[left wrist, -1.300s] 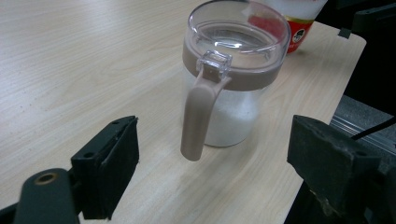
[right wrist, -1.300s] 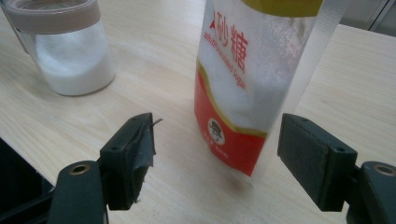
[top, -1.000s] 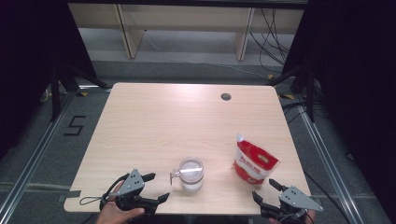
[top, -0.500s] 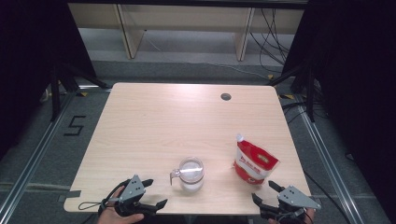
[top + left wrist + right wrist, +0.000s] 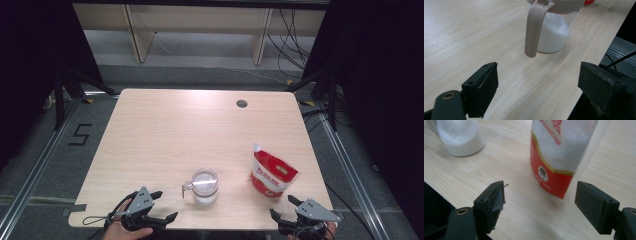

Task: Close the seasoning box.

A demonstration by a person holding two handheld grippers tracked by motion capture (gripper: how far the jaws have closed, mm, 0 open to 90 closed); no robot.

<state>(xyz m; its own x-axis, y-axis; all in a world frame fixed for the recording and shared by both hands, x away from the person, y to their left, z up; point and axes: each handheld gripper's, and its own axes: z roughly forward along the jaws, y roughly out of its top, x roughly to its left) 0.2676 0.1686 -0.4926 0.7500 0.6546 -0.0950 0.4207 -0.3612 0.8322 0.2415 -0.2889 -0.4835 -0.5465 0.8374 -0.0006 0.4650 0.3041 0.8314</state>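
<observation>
Standing near the tabletop's (image 5: pixel 150 130) front edge: a lidded jug (image 5: pixel 204 186) of white grains, with a red-and-white sugar pouch (image 5: pixel 270 172) well to its right. Left tool (image 5: pixel 159 207) spread wide, empty, facing the jug's handle (image 5: pixel 534 30). Right tool (image 5: pixel 283 207) spread too, facing the pouch.

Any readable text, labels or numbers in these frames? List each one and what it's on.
"5": black mark on the grey floor left of the table.
"...Sugar": partial gold word on the red and clear stand-up sugar pouch; its start is cut off and blurred.
Red characters above it on the pouch: cropped, unreadable.
Small white print beside the pouch's round logo: too blurred to read.
Clear plastic jar with beige handle: no text.
</observation>
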